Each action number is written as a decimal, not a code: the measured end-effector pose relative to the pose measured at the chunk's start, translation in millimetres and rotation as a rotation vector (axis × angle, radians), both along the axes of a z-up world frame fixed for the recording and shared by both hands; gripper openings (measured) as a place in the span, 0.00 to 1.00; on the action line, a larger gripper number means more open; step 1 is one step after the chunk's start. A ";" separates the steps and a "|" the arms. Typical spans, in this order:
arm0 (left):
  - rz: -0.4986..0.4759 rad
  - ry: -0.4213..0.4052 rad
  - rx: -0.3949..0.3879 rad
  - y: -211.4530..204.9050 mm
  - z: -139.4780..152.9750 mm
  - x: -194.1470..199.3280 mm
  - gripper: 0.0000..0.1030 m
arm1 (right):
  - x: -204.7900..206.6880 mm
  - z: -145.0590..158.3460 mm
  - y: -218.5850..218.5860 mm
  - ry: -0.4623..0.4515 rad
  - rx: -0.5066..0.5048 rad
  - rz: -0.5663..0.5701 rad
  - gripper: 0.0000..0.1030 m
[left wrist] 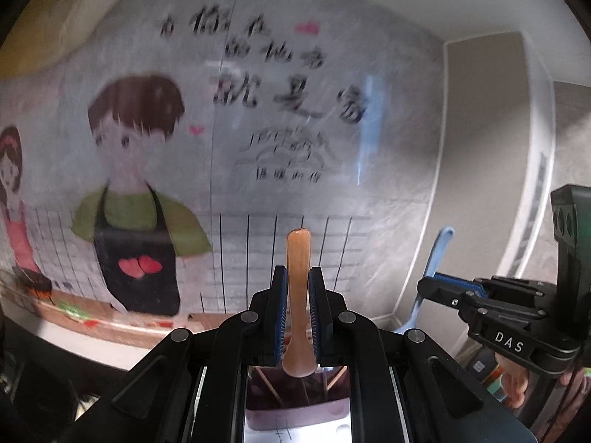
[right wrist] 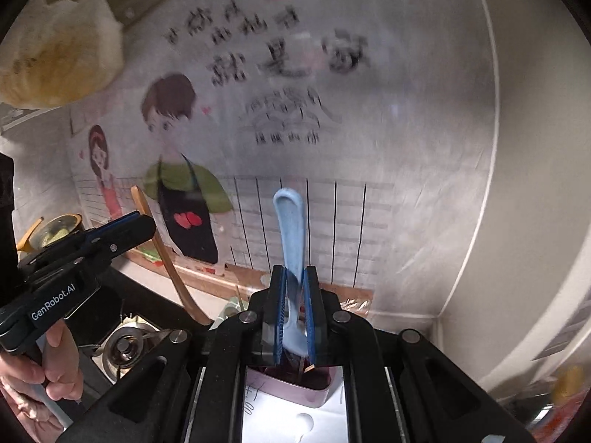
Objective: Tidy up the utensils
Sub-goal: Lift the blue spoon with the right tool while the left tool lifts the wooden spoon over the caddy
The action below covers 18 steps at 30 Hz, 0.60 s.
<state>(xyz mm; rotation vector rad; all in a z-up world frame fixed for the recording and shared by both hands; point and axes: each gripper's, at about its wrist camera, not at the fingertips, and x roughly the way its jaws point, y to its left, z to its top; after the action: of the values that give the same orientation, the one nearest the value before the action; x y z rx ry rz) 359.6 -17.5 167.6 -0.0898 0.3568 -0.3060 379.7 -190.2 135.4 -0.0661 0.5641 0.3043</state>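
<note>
My left gripper [left wrist: 297,277] is shut on a wooden spoon [left wrist: 297,295], whose handle stands up between the blue pads and whose bowl end hangs below them. My right gripper [right wrist: 295,277] is shut on a light blue plastic spoon [right wrist: 291,229], held upright the same way. Each gripper shows in the other's view: the right gripper [left wrist: 439,284] with the blue spoon [left wrist: 436,258] at the right, the left gripper [right wrist: 136,221] with the wooden spoon [right wrist: 166,258] at the left. Below both sits a pink holder [right wrist: 314,393] with thin sticks inside.
A wall poster [left wrist: 258,129] with cartoon figures and writing fills the background. A gas burner [right wrist: 125,343] and a pot [right wrist: 59,229] lie at the lower left. A person's hand [right wrist: 48,369] holds the left gripper's handle. A grey wall corner [left wrist: 480,147] stands at the right.
</note>
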 end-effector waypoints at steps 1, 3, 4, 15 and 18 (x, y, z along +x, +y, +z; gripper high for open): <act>-0.002 0.023 -0.004 1.1 -9.9 9.6 0.11 | 4.6 -7.8 -1.3 0.015 0.004 -0.002 0.09; -0.003 0.055 0.005 0.2 -27.6 21.9 0.11 | 19.7 -28.4 -1.3 0.064 0.011 -0.011 0.09; -0.006 0.070 0.009 -0.6 -35.4 26.7 0.11 | 25.2 -38.4 -0.9 0.085 0.012 -0.011 0.09; -0.006 0.224 0.016 1.8 -112.6 61.8 0.11 | 63.0 -123.5 12.3 0.240 -0.026 -0.016 0.09; -0.006 0.254 0.026 -0.6 -126.6 66.6 0.11 | 67.2 -140.4 17.5 0.271 -0.038 -0.014 0.09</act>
<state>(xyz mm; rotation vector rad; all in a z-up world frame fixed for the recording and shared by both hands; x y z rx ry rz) 426.3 -18.1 41.1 -0.1026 0.6126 -0.2961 446.9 -172.7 -5.0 -0.0575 0.8388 0.2906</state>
